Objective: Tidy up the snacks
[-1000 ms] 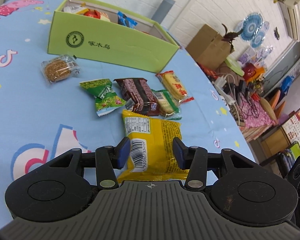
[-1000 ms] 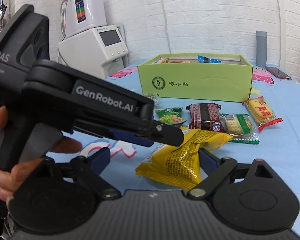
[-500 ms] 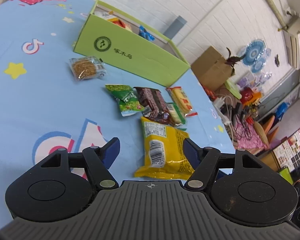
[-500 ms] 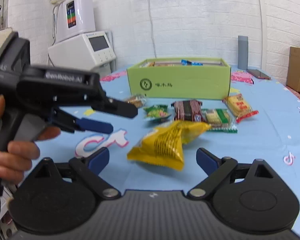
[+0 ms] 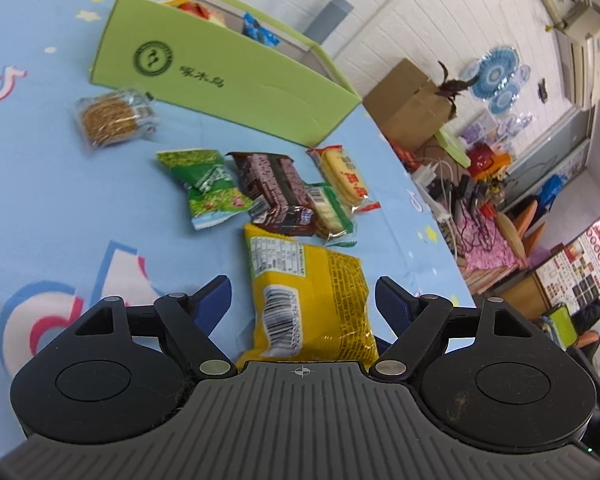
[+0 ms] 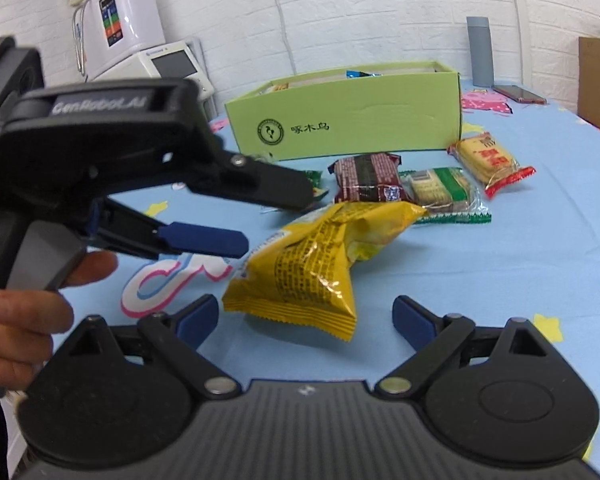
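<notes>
Puffed yellow foil snack bag (image 5: 306, 296) flat on blue patterned tabletop (image 5: 60, 200), between spread fingers of left gripper (image 5: 303, 300) and right gripper (image 6: 306, 316), neither touching; likely light, crinkly, slippery, crushable, so best pinched at crimped end seam.

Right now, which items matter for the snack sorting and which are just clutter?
Job:
green box
yellow bag
round cracker pack
green pouch
brown wafer pack
red-edged biscuit pack

Clutter:
grey bottle
phone
cardboard carton
white machine
</notes>
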`<action>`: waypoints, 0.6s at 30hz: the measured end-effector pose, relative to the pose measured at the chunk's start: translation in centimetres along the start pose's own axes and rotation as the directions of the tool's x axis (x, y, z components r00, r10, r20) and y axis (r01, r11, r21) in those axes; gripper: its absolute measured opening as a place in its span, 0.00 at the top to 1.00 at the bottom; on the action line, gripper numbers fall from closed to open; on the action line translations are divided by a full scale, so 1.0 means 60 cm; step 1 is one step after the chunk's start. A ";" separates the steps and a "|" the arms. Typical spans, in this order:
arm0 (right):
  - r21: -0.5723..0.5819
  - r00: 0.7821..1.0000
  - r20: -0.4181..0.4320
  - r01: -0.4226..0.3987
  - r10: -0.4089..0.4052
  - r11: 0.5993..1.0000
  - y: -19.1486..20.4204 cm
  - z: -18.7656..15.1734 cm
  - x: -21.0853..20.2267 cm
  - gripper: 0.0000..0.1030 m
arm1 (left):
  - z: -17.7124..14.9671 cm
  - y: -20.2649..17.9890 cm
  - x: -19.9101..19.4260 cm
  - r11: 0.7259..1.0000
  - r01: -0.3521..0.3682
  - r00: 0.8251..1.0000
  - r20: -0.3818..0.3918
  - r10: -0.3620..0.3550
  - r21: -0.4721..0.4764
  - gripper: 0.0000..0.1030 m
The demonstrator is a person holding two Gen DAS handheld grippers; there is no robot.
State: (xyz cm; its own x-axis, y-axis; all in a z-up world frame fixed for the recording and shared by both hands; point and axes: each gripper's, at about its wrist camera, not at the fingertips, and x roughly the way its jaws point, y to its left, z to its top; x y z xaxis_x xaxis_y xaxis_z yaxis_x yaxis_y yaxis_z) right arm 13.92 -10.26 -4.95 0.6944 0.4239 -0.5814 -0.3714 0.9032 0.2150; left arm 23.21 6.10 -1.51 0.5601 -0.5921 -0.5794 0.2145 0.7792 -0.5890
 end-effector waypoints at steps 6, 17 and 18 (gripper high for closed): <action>0.001 0.999 0.018 -0.038 0.038 0.999 -0.003 0.015 0.010 0.09 | 0.009 -0.003 0.029 0.997 0.039 0.997 -0.072 -0.034 0.065 0.37; -0.087 0.992 0.077 -0.092 0.099 0.992 0.019 0.056 -0.021 0.26 | 0.044 -0.035 -0.012 0.989 0.122 0.993 -0.017 -0.121 0.080 0.58; -0.099 0.990 0.093 -0.097 0.106 0.990 0.019 0.071 -0.022 0.26 | 0.063 -0.044 -0.014 0.988 0.122 0.992 0.003 -0.122 0.100 0.57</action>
State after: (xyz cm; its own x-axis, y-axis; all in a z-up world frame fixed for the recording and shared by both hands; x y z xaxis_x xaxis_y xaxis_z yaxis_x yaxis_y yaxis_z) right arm 15.23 -9.52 -0.59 0.7056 0.5219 -0.4794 -0.4961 0.8468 0.1916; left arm 25.24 5.33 2.64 0.5320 -0.6824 -0.5013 0.3597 0.7181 -0.5958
